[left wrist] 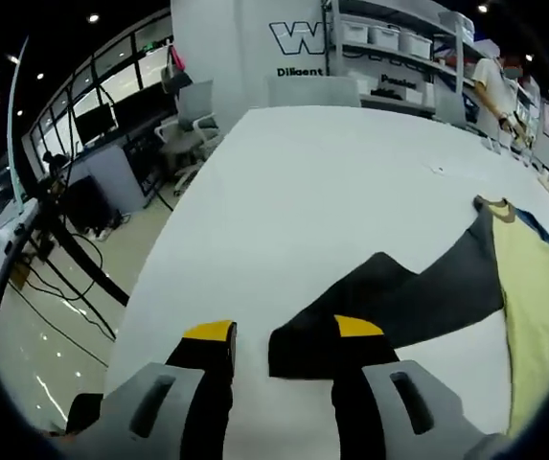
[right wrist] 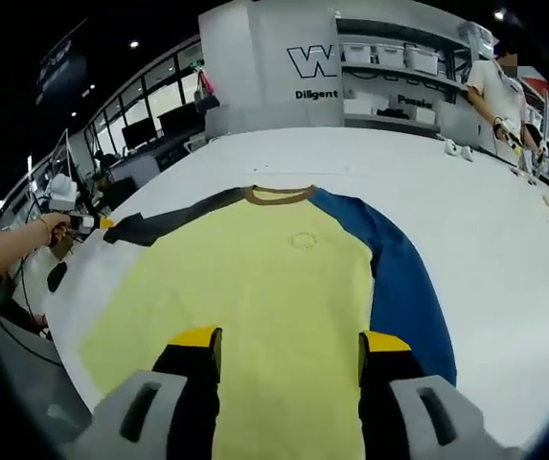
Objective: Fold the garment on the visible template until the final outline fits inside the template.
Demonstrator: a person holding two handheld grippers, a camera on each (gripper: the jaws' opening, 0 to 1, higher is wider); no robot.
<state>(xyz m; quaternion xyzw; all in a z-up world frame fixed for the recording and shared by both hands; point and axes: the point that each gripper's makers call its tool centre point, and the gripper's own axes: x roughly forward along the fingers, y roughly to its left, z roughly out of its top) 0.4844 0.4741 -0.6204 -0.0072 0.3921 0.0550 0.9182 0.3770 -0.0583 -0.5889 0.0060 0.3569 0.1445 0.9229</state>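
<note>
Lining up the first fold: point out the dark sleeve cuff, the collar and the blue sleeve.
dark sleeve cuff (left wrist: 298, 353), left gripper view, on the sleeve's end.
collar (right wrist: 280, 195), right gripper view, on the brown neckband's middle.
blue sleeve (right wrist: 400, 278), right gripper view, on the sleeve's mid length.
</note>
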